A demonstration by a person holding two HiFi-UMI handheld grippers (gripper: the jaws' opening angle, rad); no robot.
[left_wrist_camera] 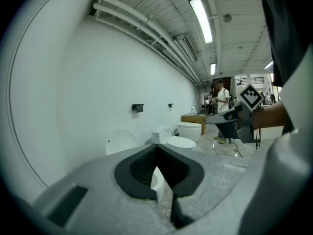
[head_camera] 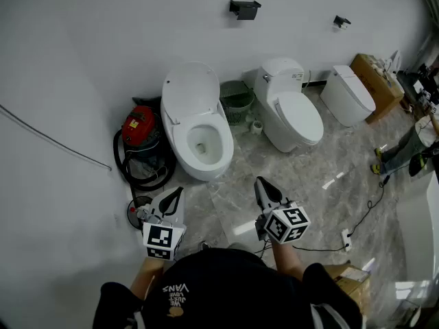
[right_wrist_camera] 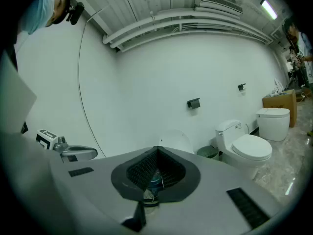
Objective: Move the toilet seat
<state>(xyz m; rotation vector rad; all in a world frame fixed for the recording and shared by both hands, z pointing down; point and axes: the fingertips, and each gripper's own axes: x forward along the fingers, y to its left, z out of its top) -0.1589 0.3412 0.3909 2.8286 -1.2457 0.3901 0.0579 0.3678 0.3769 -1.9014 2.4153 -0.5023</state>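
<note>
White porcelain marks the open toilet ahead, whose toilet seat seems tipped up toward the wall, well apart from both tools. The left gripper and right gripper are clenched on nothing, so this looks like the approach step. Next, one gripper should travel forward, spread its jaws and take the seat's edge.

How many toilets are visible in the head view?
3. An open toilet beside the red vacuum, a closed toilet in the middle, and a third toilet by the cardboard box. Others may lie outside the frame.
</note>
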